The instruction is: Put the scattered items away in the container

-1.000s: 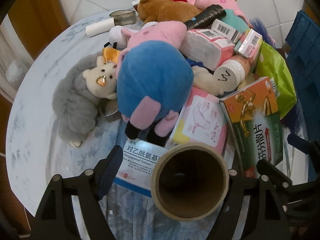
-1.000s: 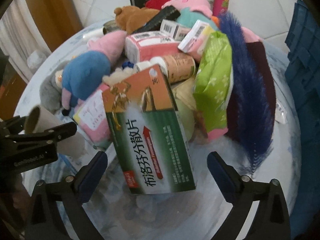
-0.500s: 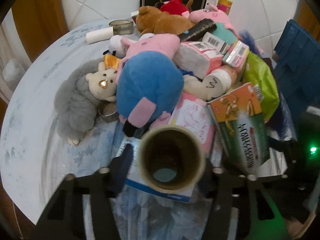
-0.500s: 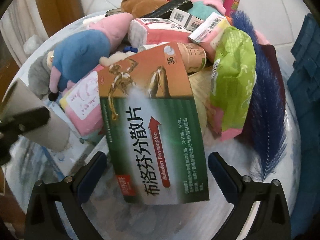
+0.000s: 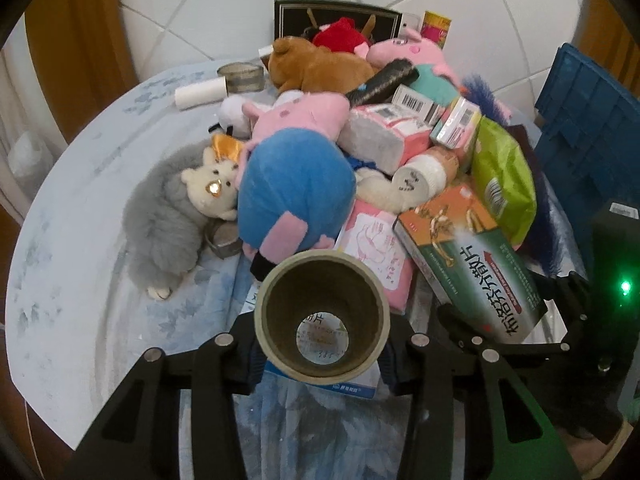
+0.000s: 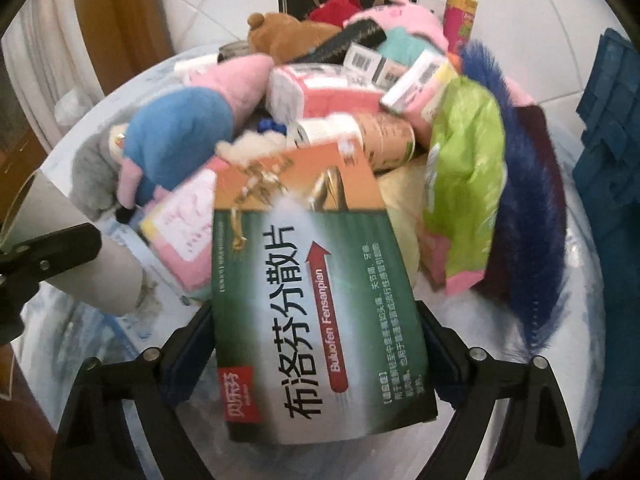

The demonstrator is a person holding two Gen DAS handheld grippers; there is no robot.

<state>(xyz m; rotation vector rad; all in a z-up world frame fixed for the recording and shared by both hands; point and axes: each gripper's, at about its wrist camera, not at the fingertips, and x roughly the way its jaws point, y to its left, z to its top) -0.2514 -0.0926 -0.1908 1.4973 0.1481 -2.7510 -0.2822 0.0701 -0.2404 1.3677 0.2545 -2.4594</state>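
My left gripper [image 5: 322, 354] is clamping a cardboard tube [image 5: 322, 316], its fingers pressing in on both sides, and I am looking straight down the open bore. Through it I am seeing print from a blue-and-white tablet box [image 5: 352, 388] that is lying under the tube on the pale blue cloth [image 5: 80, 240]. My right gripper [image 6: 316, 356] is closing on a green-and-orange medicine box [image 6: 308, 288], its pads sitting against the two long edges; the left view is showing that box at about 3 o'clock from the tube.

From the tube outward, a pink packet [image 5: 378, 252] is lying at 1 o'clock, touching the medicine box. At 12 o'clock a blue-and-pink plush pig [image 5: 296, 184] is crowding right up to the tube's rim, and at 10 o'clock a grey fluffy toy [image 5: 168, 216] is leaning against the pig. Farther up the heap, a white-capped bottle [image 5: 424, 168] and a pink tissue pack [image 5: 384, 136] are sitting at 1 o'clock, with a brown teddy [image 5: 316, 68] beyond them near a dark picture frame [image 5: 340, 12].

In the right view a green packet [image 6: 466, 176] is lying at 1 o'clock from the held box, and a blue feather [image 6: 528, 216] is sweeping down beside it at 2 o'clock. The blue crate [image 5: 588, 120], the container, is standing at the far right edge, at 2 o'clock in the left view, with the green packet and the feather between the grippers and it.
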